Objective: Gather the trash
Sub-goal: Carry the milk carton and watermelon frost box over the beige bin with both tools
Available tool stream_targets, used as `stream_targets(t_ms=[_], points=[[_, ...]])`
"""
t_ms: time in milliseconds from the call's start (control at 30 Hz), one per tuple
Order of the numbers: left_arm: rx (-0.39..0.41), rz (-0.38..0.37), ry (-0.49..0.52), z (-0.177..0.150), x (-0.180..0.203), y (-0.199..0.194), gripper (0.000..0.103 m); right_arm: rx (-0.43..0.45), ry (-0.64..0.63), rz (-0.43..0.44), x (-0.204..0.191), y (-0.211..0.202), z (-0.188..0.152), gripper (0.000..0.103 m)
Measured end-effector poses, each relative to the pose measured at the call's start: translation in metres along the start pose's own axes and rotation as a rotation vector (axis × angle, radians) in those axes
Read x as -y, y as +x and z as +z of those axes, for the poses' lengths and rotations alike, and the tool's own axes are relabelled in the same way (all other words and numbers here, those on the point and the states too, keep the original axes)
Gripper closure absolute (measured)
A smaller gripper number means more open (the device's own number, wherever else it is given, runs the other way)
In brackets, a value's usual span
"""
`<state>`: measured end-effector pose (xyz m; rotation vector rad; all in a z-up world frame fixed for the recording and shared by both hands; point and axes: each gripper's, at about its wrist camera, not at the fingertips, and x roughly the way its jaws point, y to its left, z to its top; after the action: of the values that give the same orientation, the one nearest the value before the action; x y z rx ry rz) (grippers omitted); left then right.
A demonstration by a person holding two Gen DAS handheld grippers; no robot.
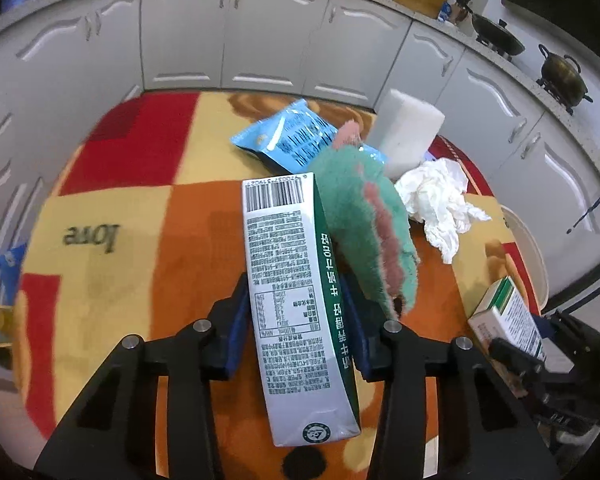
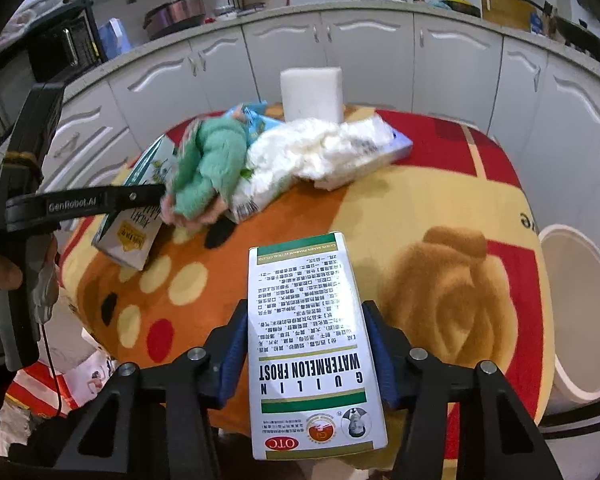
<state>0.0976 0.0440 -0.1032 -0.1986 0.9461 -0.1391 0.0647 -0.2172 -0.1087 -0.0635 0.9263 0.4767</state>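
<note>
Holding trash clear of the desk [image 2: 440, 208], both grippers were loaded: the left gripper [image 1: 296, 336] had its fingers closed on a green-and-white carton [image 1: 288, 280], and the right gripper [image 2: 306, 356] pinched a Guilin Watermelon Frost box [image 2: 308, 344] across its sides. A white bin [image 2: 580, 312] sat just beside the desk edge (presumably where both go). Crumpled tissue [image 1: 436, 196], a blue snack wrapper [image 1: 288, 136] and a green plush toy [image 1: 364, 216] lay on the blanket.

Two cartons: milk carton [image 1: 296, 300], medicine box [image 2: 312, 344], one blue snack packet [image 1: 288, 140], one crumpled tissue [image 1: 440, 200], one plush toy [image 1: 364, 220], one white foam block [image 1: 408, 128], one white bin [image 2: 580, 312].
</note>
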Motion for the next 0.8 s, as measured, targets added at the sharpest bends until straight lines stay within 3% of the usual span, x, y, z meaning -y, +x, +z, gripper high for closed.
stream_targets(t_ms=[533, 800], points=[[0.161, 0.086, 0.052, 0.004, 0.004, -0.073, 0.065, 0.094, -0.038, 0.004, -0.015, -0.032, 0.011, 0.052], [0.217, 0.057, 0.106, 0.015, 0.031, -0.093, 0.065, 0.137, -0.028, -0.015, -0.01, -0.049, 0.014, 0.052]])
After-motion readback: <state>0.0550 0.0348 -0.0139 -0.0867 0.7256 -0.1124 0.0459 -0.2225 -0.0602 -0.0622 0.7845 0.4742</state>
